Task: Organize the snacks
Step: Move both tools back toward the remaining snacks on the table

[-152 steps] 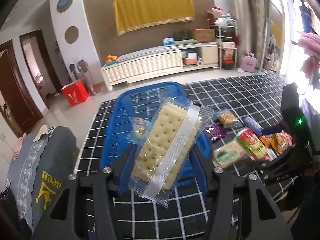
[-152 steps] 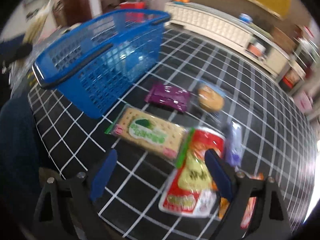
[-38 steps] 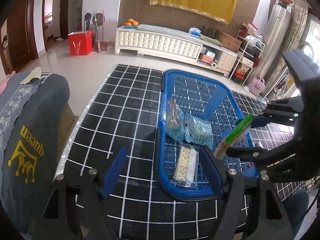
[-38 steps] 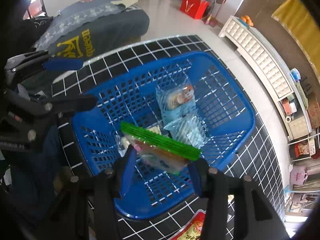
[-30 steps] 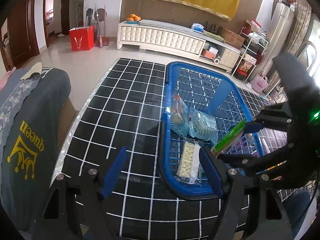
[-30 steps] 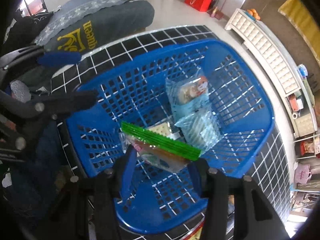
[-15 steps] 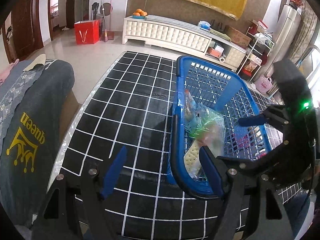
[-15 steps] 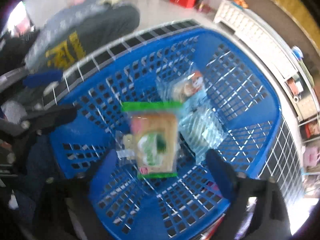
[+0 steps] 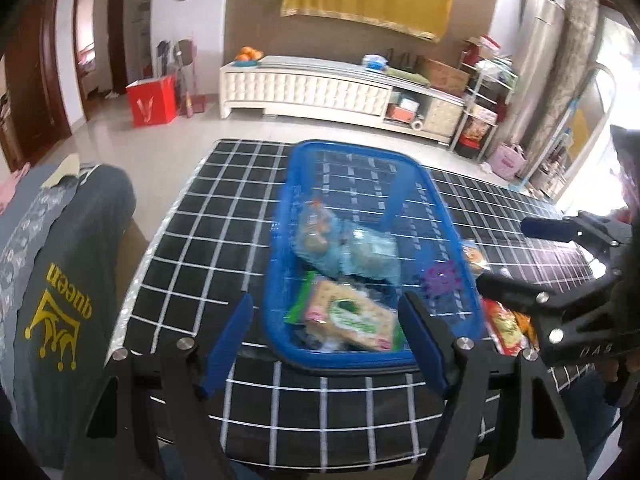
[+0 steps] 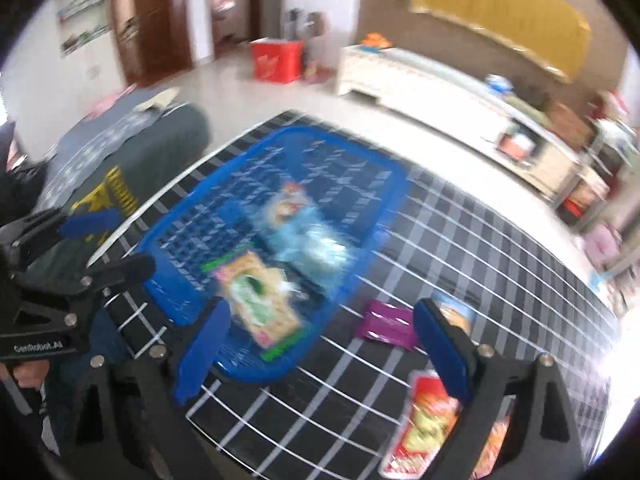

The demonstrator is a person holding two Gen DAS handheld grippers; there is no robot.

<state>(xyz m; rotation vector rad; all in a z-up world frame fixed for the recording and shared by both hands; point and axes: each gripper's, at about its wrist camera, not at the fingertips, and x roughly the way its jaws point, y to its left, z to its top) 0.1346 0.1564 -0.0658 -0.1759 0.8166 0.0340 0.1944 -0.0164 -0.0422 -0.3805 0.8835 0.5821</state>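
Dropped from the right gripper (image 10: 320, 354), whose fingers now gape empty, the green cracker pack (image 10: 256, 300) lies ahead inside the blue basket (image 10: 384, 172), leaving the purple packet (image 10: 388, 328) next, while the left gripper (image 9: 326, 340) also stands open.

A blue plastic basket (image 9: 360, 356) with latticed walls stands upright on the black table (image 9: 192, 248) with its white grid. Inside, at the near end, a green-edged cracker packet (image 9: 348, 316) lies flat, face up, on top of other wrapping. Behind it sit two clear pale-blue snack bags (image 9: 344, 248), crumpled against each other; their contents are blurred. Outside the basket, just beside its right wall, a purple packet (image 10: 386, 326) lies flat on the table, with a small bag holding an orange-brown pastry (image 10: 456, 314) just beyond it. Nearer the table edge lies a red and yellow snack packet (image 10: 426, 424), flat, with an orange one (image 10: 494, 448) beside it.
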